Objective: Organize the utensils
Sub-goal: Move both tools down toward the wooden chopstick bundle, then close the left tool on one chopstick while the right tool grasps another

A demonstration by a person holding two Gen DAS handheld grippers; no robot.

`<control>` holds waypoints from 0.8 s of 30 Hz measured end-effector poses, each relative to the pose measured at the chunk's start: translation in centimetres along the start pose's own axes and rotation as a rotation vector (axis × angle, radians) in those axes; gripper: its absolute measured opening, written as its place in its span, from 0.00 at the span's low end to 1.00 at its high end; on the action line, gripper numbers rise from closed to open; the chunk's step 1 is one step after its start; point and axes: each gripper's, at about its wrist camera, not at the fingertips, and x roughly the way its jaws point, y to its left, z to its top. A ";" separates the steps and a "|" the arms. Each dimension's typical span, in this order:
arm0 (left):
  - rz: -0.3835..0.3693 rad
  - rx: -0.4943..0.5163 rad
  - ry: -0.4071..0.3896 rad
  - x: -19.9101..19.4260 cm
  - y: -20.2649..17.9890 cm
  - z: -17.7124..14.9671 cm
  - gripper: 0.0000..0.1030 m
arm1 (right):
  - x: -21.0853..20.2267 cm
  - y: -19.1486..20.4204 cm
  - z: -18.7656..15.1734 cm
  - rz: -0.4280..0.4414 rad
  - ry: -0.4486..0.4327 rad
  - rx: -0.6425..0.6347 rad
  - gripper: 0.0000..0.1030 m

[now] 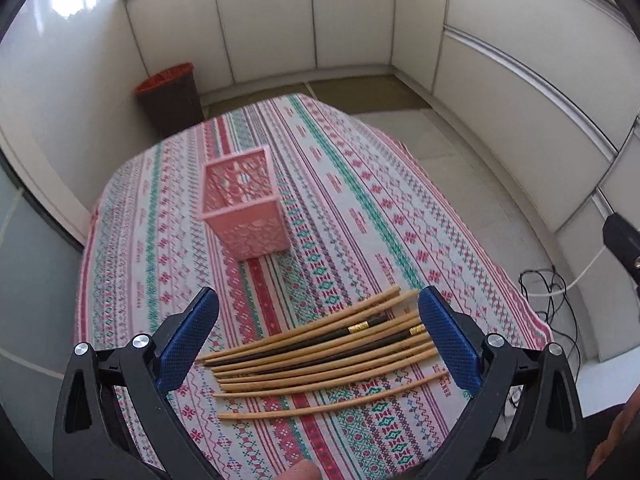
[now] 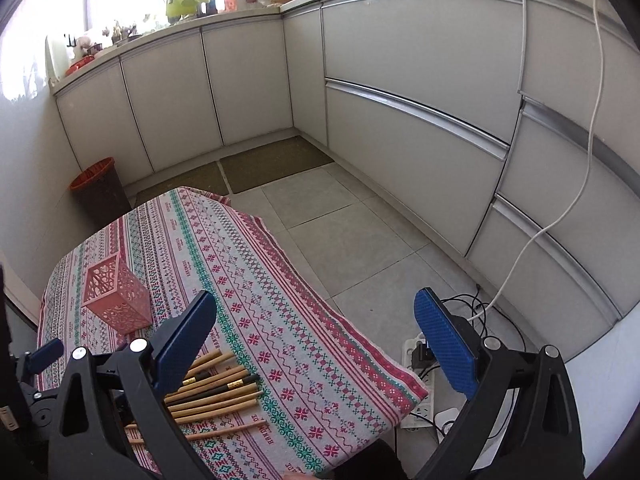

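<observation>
Several chopsticks [image 1: 320, 354] lie in a loose bundle on the patterned cloth of the surface [image 1: 360, 216], mostly pale wood, with what look like two dark ones banded in gold among them. The left gripper [image 1: 318, 334] hovers over them, fingers spread wide and empty. Beyond stands an upright pink lattice holder [image 1: 244, 208], apart from the bundle. The right gripper [image 2: 316, 344] hangs past the cloth's edge, fingers likewise parted, holding nothing.
</observation>
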 end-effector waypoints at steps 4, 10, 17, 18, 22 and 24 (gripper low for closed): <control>-0.088 0.053 0.126 4.1 -0.6 0.3 0.93 | 0.5 -0.4 0.1 -0.046 0.008 0.008 0.94; -0.063 0.193 0.212 8.3 -2.3 0.6 0.88 | 2.7 -2.6 0.4 -0.053 0.111 0.095 0.94; -0.137 0.180 0.381 12.3 -2.8 0.8 0.55 | 4.6 -2.3 -0.1 -0.047 0.170 0.081 0.93; -0.138 0.179 0.388 12.7 -2.8 0.8 0.54 | 4.9 -2.3 -0.1 -0.046 0.183 0.081 0.94; -0.143 0.184 0.405 13.5 -3.0 1.3 0.47 | 5.9 -2.9 -0.2 -0.027 0.231 0.112 0.93; -0.146 0.194 0.408 13.9 -3.1 1.6 0.43 | 6.2 -3.0 -0.3 -0.019 0.246 0.123 0.93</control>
